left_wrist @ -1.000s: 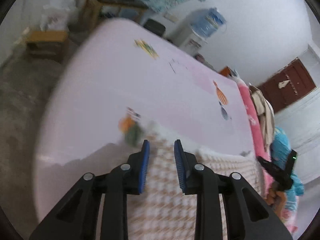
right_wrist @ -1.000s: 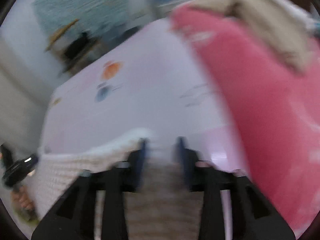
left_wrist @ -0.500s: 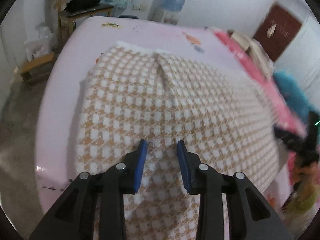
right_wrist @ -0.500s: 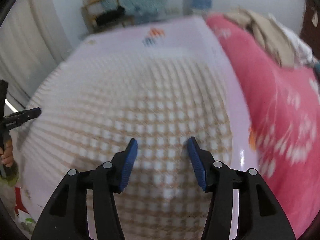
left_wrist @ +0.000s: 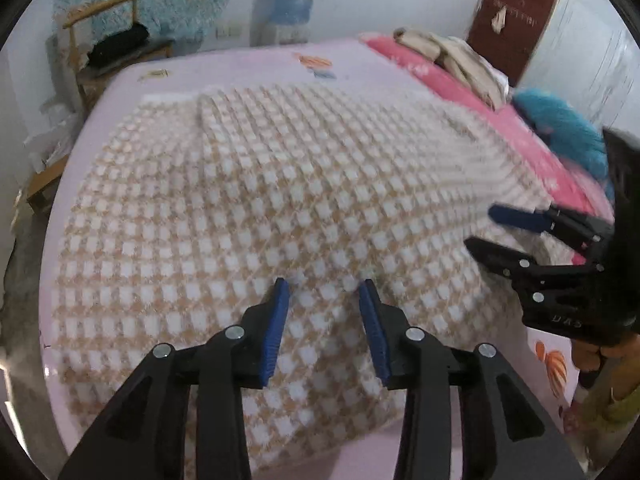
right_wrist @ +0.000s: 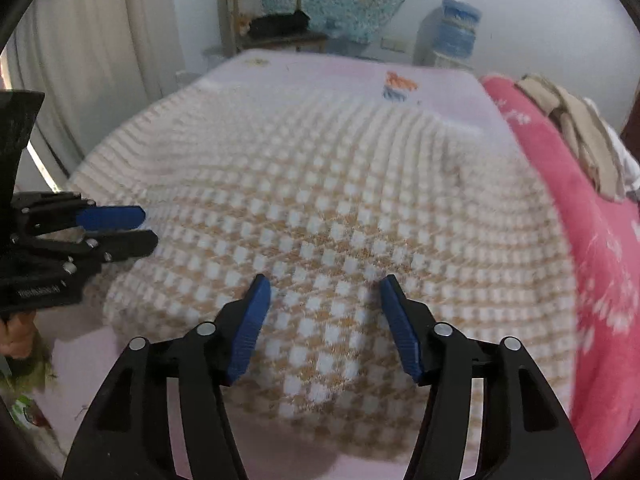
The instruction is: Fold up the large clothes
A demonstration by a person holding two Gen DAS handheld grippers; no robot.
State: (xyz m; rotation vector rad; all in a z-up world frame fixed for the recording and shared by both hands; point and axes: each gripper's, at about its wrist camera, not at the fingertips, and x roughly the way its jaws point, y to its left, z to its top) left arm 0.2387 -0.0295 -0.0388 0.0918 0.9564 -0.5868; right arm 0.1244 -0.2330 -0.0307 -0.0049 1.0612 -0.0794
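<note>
A large tan-and-white checked cloth (left_wrist: 288,184) lies spread over the lilac bed sheet (left_wrist: 248,64), with a raised fold line at its far left. My left gripper (left_wrist: 324,284) hovers over the cloth's near part. Its jaws are opening, and a low bump of cloth sits between the blue pads without being pressed. My right gripper (right_wrist: 325,280) is over the same near part further right, its jaws wider and also opening, with cloth under them and none pinched. Each gripper shows in the other view: the right gripper (left_wrist: 500,232) and the left gripper (right_wrist: 136,228).
A pink blanket (right_wrist: 592,240) with beige clothes (right_wrist: 580,136) runs along the bed's right side, beside a blue fluffy thing (left_wrist: 560,128). Behind the bed stand a wooden chair (right_wrist: 264,20), a water dispenser (right_wrist: 456,32) and a brown door (left_wrist: 512,16). A curtain (right_wrist: 100,40) hangs at the left.
A second ago both grippers had the cloth's edge between narrow jaws, with bare sheet ahead. Now the cloth lies spread ahead of both, the views have rolled level, and both jaws stand wider.
</note>
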